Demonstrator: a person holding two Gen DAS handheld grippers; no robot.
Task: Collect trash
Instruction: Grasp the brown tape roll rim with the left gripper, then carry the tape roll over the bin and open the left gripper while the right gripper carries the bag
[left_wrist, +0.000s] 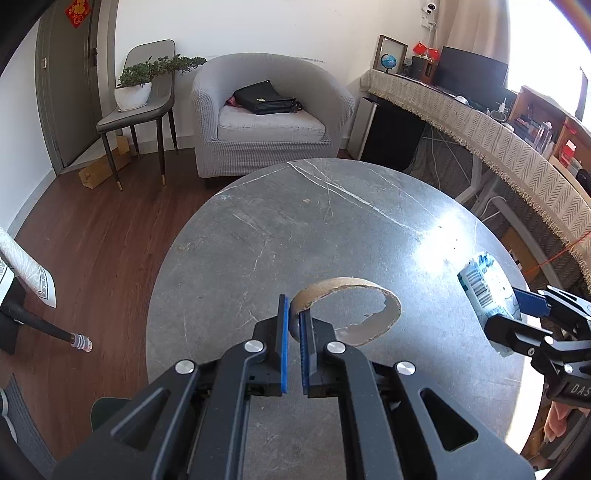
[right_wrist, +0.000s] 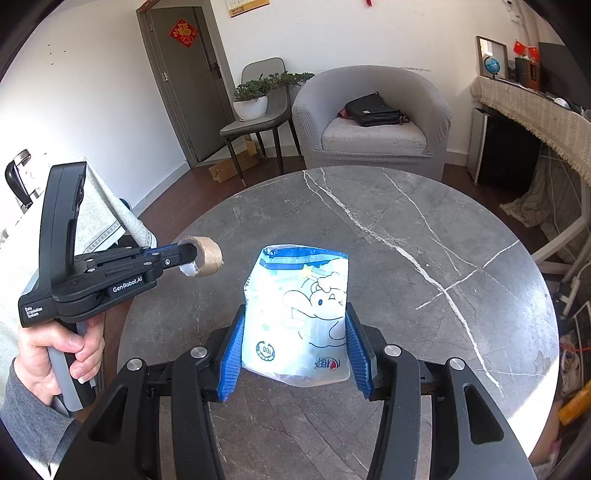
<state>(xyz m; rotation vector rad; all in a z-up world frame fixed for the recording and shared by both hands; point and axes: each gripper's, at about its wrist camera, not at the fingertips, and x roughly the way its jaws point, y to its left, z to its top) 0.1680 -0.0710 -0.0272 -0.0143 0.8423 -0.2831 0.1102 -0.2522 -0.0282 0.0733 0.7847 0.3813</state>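
My left gripper (left_wrist: 293, 317) is shut on the wall of a brown cardboard tape core (left_wrist: 354, 291) and holds it above the round grey marble table (left_wrist: 295, 221). In the right wrist view the left gripper (right_wrist: 192, 254) shows at the left with the core (right_wrist: 208, 256) at its tips. My right gripper (right_wrist: 295, 343) is shut on a blue-and-white plastic packet (right_wrist: 303, 306) with a cartoon print, held above the table (right_wrist: 406, 240). In the left wrist view the right gripper (left_wrist: 517, 310) and the packet (left_wrist: 487, 288) show at the right edge.
A grey armchair (left_wrist: 266, 114) with a black bag (left_wrist: 264, 98) stands beyond the table. A chair with a potted plant (left_wrist: 135, 88) is to its left. A cloth-covered desk (left_wrist: 480, 122) runs along the right. Wooden floor lies to the left.
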